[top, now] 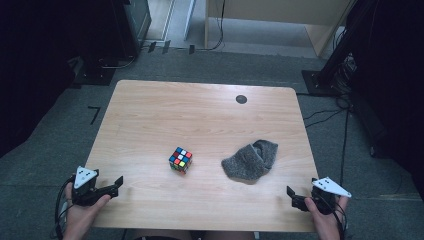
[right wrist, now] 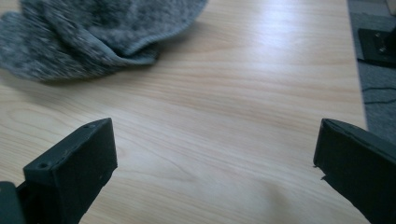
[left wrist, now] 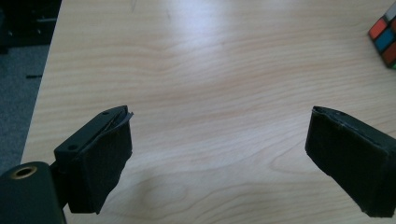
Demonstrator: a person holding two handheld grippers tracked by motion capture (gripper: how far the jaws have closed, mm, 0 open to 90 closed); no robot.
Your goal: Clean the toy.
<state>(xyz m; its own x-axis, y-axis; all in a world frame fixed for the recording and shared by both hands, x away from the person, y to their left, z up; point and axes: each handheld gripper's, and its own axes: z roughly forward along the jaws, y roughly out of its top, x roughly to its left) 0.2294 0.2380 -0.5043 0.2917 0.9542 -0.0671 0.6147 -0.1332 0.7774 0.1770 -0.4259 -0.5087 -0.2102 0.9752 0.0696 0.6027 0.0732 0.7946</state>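
We see a light wooden table (top: 150, 110). A colorful puzzle cube (top: 180, 160) sits near its middle. A grey knit hat (top: 250, 160) lies close beside it. A small black dot (top: 241, 99) marks the far side.

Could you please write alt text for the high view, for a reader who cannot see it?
A scrambled puzzle cube and a crumpled grey knit hat lie apart on a wooden table. At its near corners, the left gripper and right gripper are held open and empty.

Spread claw (left wrist: 219, 140), cube (left wrist: 385, 39) beyond
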